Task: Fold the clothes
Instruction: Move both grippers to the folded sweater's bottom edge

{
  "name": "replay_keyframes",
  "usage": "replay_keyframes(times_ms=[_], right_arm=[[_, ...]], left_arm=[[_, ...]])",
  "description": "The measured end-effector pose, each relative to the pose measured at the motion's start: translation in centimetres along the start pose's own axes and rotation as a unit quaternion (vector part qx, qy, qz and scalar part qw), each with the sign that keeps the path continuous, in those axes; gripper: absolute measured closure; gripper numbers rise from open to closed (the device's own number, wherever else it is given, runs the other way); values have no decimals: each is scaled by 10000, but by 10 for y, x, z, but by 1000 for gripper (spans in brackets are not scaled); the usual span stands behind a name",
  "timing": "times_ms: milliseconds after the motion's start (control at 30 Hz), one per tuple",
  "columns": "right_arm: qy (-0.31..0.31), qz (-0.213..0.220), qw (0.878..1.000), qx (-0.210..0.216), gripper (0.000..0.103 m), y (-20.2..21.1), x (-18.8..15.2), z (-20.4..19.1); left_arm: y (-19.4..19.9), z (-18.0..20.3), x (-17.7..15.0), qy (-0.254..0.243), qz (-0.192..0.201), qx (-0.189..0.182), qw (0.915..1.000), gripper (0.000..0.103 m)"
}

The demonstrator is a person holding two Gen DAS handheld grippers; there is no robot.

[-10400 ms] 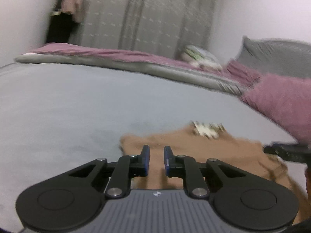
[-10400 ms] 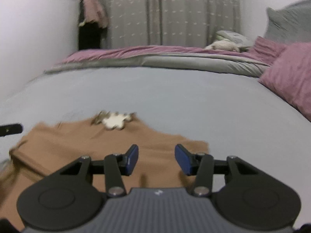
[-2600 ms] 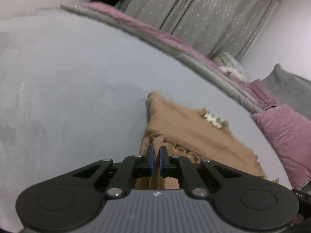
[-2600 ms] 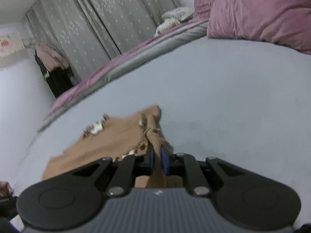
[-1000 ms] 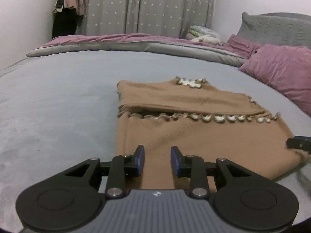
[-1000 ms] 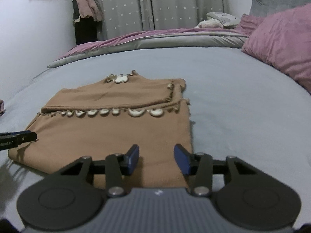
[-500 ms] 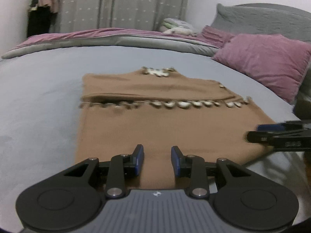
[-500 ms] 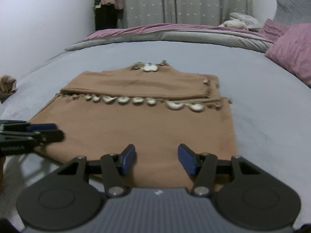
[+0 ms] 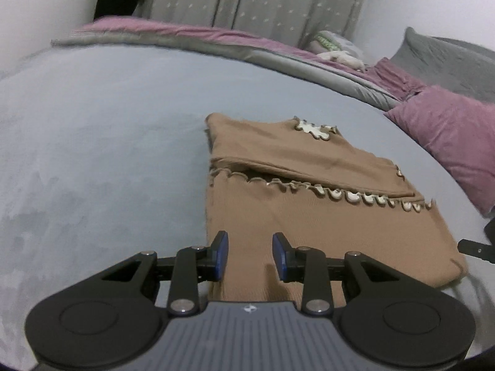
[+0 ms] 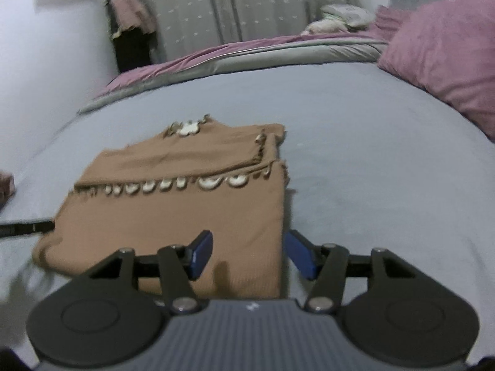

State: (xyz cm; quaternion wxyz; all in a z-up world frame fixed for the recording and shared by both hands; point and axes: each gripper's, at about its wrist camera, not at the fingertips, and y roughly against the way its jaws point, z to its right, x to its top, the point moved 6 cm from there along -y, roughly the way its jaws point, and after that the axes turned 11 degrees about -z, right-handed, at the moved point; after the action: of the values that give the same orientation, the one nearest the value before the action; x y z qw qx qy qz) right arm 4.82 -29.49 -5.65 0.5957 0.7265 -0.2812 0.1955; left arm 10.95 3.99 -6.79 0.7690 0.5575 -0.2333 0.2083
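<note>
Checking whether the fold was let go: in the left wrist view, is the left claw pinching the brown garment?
No: the left claw hangs open above the brown garment, nothing pressed between its blue pads.

**Open bedspread on three sides, bedding banked along the back and right**

The folded tan knit garment with white scalloped trim [image 9: 312, 216] lies flat on the grey-blue bedspread [image 9: 102, 154], a low obstacle. Left of it the bedspread runs bare and wide; in the right wrist view a broad bare strip also lies to its right [image 10: 371, 170]. The far edge is closed off by a rolled grey and mauve quilt [image 9: 191, 35]. Plump mauve pillows [image 9: 448, 136] crowd the right side, near the garment's corner. A small dark reddish lump [image 10: 6, 185], possibly cloth, sits at the left margin.
</note>
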Motion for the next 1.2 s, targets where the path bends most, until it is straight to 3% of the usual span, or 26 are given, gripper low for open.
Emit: replay_keyframes(times_ms=[200,333,567,900,1200], right_arm=[[-636,-306,9975,104,45,3,6,9],[-833,-641,9945,26,44,2,2,14],[-1429,-874,9849,430,42,8,-6,20],[-2363,-1180,9574,1172,42,0,-22,32],[-2542,-1195,9529,1144,43,-18,-23,32]], left_arm=[[0,-17,-2,416,-480,166,9978,66],[1,-33,-3,1076,-801,-164,9908,66],[-3,-53,-12,2034,-1317,-976,9653,66],[-16,-57,-26,2617,-1993,-1813,9268,65],[-21,-56,-24,2695,-1916,-1807,9263,65]])
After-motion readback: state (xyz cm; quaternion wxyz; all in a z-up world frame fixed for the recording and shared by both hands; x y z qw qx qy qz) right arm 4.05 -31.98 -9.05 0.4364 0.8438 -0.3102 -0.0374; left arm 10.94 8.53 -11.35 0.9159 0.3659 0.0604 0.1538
